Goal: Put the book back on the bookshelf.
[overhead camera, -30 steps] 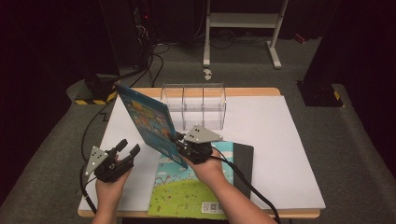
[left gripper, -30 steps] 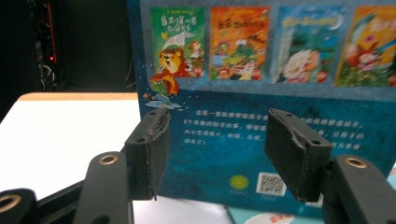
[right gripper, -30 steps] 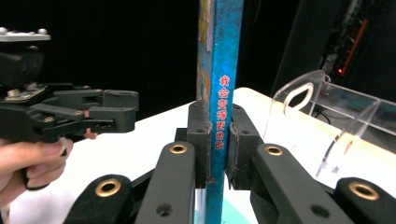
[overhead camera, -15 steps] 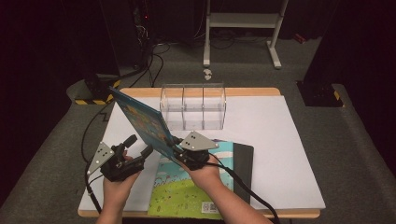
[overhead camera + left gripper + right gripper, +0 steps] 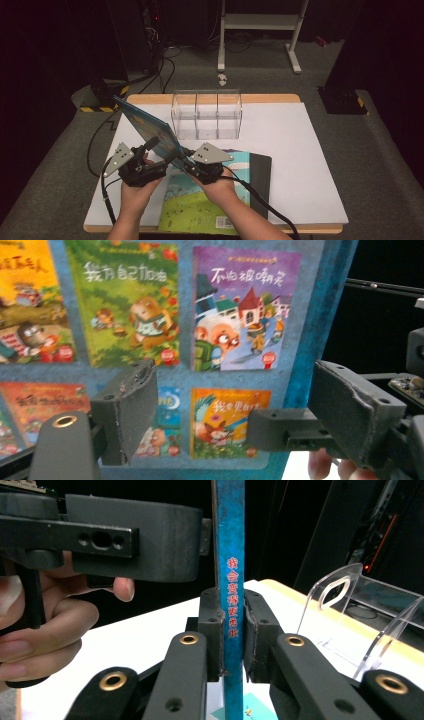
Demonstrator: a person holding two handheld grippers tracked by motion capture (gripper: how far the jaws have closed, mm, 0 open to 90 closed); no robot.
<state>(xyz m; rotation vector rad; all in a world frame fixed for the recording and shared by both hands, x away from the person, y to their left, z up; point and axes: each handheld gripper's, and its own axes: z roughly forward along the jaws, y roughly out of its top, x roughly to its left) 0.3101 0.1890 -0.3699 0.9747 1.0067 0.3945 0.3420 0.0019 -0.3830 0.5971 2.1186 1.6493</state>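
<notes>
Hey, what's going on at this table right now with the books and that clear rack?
A person is working with a hand-held gripper in each hand. The right hand-held gripper is clamped on the spine of a thin blue picture book, holding it tilted up off the white table. The left hand-held gripper sits open at the book's cover, its jaws not closed on it. A clear three-slot rack stands just behind, and a green picture book lies flat near the front edge on top of a dark book.

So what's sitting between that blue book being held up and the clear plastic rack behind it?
Nothing: in the high view only bare white table lies between the blue book, clamped in the right gripper, and the clear rack.
</notes>
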